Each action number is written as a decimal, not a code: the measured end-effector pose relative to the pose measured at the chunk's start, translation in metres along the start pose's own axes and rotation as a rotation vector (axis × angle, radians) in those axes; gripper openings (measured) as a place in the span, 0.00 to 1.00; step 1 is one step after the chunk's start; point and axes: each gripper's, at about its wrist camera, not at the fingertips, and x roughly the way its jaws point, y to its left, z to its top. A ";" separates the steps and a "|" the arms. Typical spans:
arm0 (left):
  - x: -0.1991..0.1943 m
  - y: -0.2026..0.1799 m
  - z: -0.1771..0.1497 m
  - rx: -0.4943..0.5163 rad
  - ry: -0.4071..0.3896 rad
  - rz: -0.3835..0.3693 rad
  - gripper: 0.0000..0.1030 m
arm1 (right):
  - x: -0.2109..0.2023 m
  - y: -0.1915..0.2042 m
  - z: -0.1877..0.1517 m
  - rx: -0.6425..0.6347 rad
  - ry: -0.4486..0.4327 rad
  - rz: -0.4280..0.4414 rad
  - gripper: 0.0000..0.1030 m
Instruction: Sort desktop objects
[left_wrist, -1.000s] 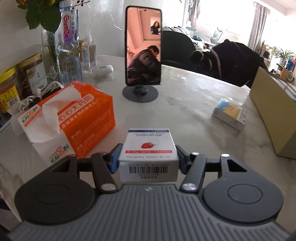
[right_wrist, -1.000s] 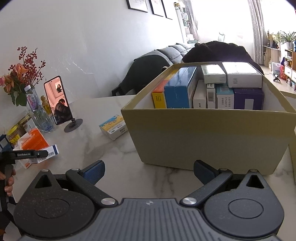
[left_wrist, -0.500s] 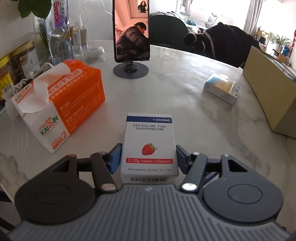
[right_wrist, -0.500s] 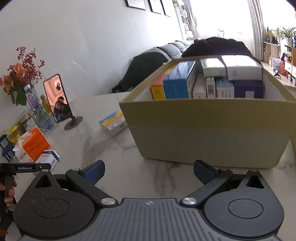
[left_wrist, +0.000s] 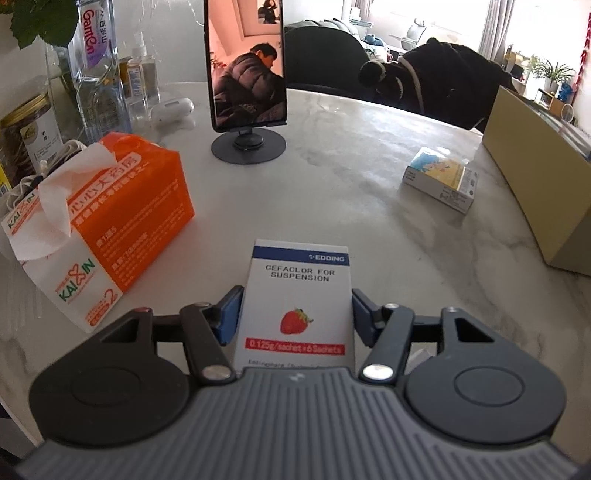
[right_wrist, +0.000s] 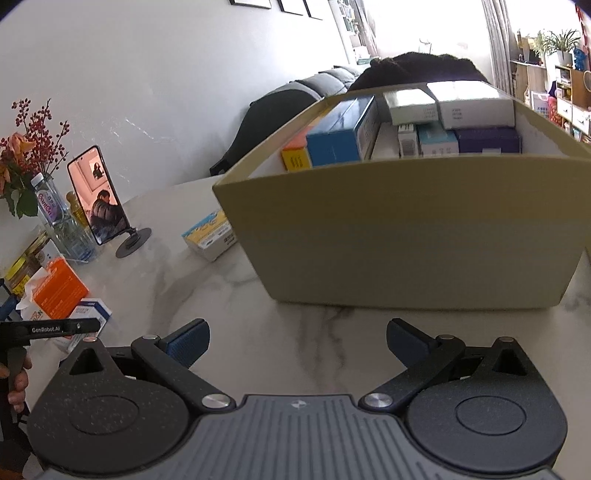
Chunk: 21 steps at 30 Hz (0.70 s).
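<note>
A white medicine box with a blue band and a strawberry picture (left_wrist: 299, 295) sits between the blue pads of my left gripper (left_wrist: 295, 314), which is shut on its two long sides. Its printed top face points at the camera, low over the marble table (left_wrist: 332, 206). Another small yellow and blue box (left_wrist: 441, 177) lies on the table at the right, close to the tan cardboard box (left_wrist: 535, 155). My right gripper (right_wrist: 297, 339) stands open and empty above the table, just in front of the cardboard box (right_wrist: 406, 229), which holds several medicine boxes.
An orange tissue pack (left_wrist: 122, 214) stands left of the held box. Behind it are a phone on a round stand (left_wrist: 246, 62), a water bottle (left_wrist: 98, 62), jars and a white earbud case (left_wrist: 171, 109). A dark chair and coat stand beyond the far table edge.
The left wrist view has tipped: the held box showed its barcode end, now its printed top face. The right wrist view has rolled slightly, and the cardboard box looks nearer. Both grippers keep their state.
</note>
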 end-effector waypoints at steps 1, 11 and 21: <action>0.000 0.000 0.000 0.001 0.000 0.000 0.57 | 0.001 0.001 -0.001 -0.001 0.004 0.001 0.99; 0.001 0.001 0.002 0.014 0.017 -0.014 0.57 | 0.007 0.004 -0.006 0.017 0.018 0.017 0.99; 0.007 0.003 0.007 0.032 0.055 -0.045 0.58 | 0.024 0.003 -0.008 0.025 0.054 -0.003 0.99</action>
